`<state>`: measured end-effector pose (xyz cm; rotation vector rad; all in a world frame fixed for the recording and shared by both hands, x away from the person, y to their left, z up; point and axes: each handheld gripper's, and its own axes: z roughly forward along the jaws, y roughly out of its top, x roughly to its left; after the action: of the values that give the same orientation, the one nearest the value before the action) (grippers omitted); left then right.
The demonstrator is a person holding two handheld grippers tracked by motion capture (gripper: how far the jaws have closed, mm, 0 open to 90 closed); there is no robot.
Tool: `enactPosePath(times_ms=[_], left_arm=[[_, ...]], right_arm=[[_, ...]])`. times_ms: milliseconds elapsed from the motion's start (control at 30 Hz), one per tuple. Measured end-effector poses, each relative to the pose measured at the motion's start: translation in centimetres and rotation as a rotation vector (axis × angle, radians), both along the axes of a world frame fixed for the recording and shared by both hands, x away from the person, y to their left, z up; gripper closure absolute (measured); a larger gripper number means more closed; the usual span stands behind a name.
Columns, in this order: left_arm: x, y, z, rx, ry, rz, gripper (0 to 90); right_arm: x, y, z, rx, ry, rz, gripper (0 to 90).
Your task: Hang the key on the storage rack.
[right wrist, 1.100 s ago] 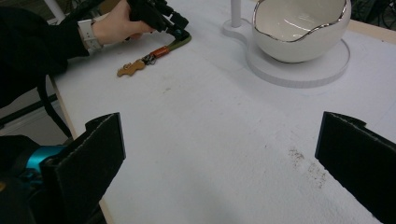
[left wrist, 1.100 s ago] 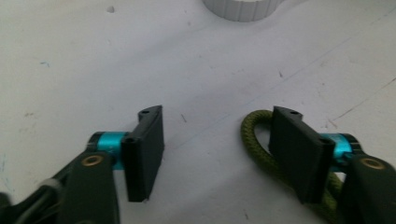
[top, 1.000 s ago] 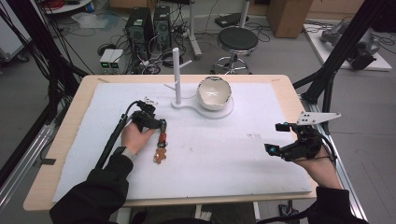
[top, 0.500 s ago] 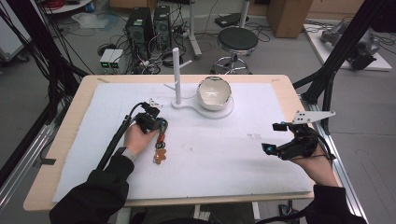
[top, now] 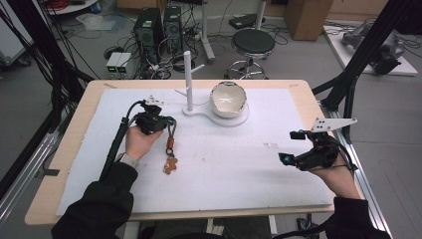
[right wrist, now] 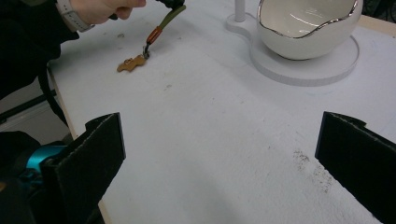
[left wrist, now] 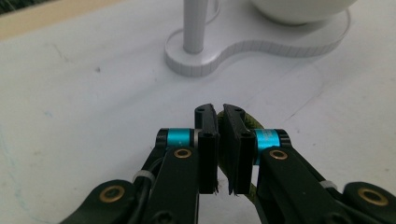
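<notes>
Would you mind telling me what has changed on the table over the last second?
The left gripper, shut on the keychain strap, has moved slightly away from the person toward the stand, drawing the charm along. The right gripper stays open and has eased down a little. The bowl and stand have not moved.

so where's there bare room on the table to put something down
The widest bare patch lies on the white mat between the keychain and the open right claw. The near edge is bare too, as is the far right corner beyond the bowl. It is crowded around the white stand, the bowl and the left claw, shut on the keychain's strap.
</notes>
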<state>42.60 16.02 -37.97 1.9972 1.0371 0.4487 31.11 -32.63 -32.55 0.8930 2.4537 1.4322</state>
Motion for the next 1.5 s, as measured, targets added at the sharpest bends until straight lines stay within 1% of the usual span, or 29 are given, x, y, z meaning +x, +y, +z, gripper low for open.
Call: enactPosePath(times_ms=[33,67,100,167,233,267,300,333,367,433,500,567,700,767,800,867,1000,1033,1067,1167,1200,1233,1300,1333,1400,1433,1467,1500], left_arm=[[-0.2,0.0,0.7,-0.011,-0.015,-0.01,84.3],[-0.5,0.0,1.5,-0.028,-0.034,-0.017,84.4],[-0.8,0.0,2.3,-0.042,-0.046,-0.029,84.5],[-1.3,-0.1,4.0,-0.048,-0.074,-0.053,84.5],[-1.9,-0.2,5.5,-0.07,-0.111,-0.065,84.5],[-2.1,-0.2,6.1,-0.079,-0.124,-0.07,84.5],[-2.2,-0.3,6.7,-0.086,-0.134,-0.074,84.5],[-2.2,-0.6,7.5,-0.087,-0.137,-0.081,84.5],[-2.2,-0.6,7.5,-0.087,-0.137,-0.081,84.5],[-2.0,-1.0,8.5,-0.075,-0.146,-0.079,84.5],[-1.8,-1.1,9.2,-0.08,-0.151,-0.087,84.5],[-1.6,-1.3,9.8,-0.071,-0.156,-0.083,84.5],[-0.8,-1.6,10.2,-0.071,-0.146,-0.069,84.4],[-0.4,-1.9,10.0,-0.065,-0.153,-0.063,84.5],[-0.1,-2.3,9.7,-0.049,-0.164,-0.06,84.5],[0.1,-2.5,9.5,-0.052,-0.168,-0.055,84.5],[1.3,-3.2,9.4,-0.067,-0.164,-0.031,84.5],[1.8,-3.6,9.4,-0.051,-0.166,-0.021,84.5],[2.0,-3.8,9.4,-0.042,-0.166,-0.012,84.4],[2.4,-4.1,9.5,-0.042,-0.174,-0.001,84.4],[3.0,-4.2,9.5,-0.044,-0.166,0.011,84.5],[3.0,-4.2,9.5,-0.044,-0.166,0.011,84.5],[3.7,-4.3,9.6,-0.041,-0.153,0.029,84.4],[3.7,-4.3,9.6,-0.041,-0.153,0.029,84.5],[4.1,-4.5,9.7,-0.037,-0.152,0.046,84.4],[4.4,-4.7,9.7,-0.029,-0.149,0.045,84.4],[4.5,-4.8,9.7,-0.028,-0.145,0.047,84.4],[4.6,-4.9,9.7,-0.029,-0.148,0.044,84.4]], right_arm=[[0.0,0.0,0.1,0.002,0.007,-0.008,0.9],[0.0,0.0,0.1,0.002,0.001,-0.012,0.8],[0.0,0.0,0.2,0.008,0.007,-0.01,0.8],[0.1,0.0,0.2,0.008,0.007,-0.01,0.9],[0.2,0.1,0.1,0.004,0.007,-0.012,0.9],[0.3,0.2,-0.1,-0.009,0.008,-0.01,0.8],[0.3,0.2,-0.1,-0.009,0.008,-0.01,0.8],[0.4,0.4,-0.2,-0.006,0.013,-0.009,0.9],[0.4,0.5,-0.1,-0.005,0.015,-0.008,0.9],[0.4,0.7,0.0,-0.009,0.01,0.001,0.9],[0.5,1.0,0.1,-0.005,0.001,0.013,0.9],[0.5,1.2,0.2,-0.002,0.0,0.019,0.9],[0.6,1.4,0.1,-0.006,0.005,0.026,0.9],[0.6,1.4,0.1,-0.008,0.007,0.028,0.8],[0.6,1.5,0.1,-0.009,0.006,0.025,0.8],[0.6,1.4,0.2,-0.001,0.004,0.018,0.8],[0.6,1.4,0.2,-0.002,0.004,0.014,0.8],[0.6,1.3,0.2,0.0,0.003,0.016,0.8],[0.6,1.3,0.1,-0.002,-0.001,0.018,0.8],[0.6,1.3,0.1,-0.001,0.003,0.016,0.8],[0.5,1.3,0.0,0.0,0.009,0.016,0.8],[0.6,1.3,-0.1,-0.002,0.01,0.013,0.8],[0.6,1.3,-0.3,-0.007,0.017,0.017,0.8],[0.6,1.3,-0.3,-0.011,0.018,0.02,0.8],[0.6,1.3,-0.3,-0.011,0.019,0.02,0.8],[0.5,1.3,-0.3,-0.008,0.017,0.018,0.8],[0.5,1.3,-0.2,-0.003,0.024,0.019,0.8],[0.5,1.3,-0.2,-0.005,0.019,0.019,0.8]])
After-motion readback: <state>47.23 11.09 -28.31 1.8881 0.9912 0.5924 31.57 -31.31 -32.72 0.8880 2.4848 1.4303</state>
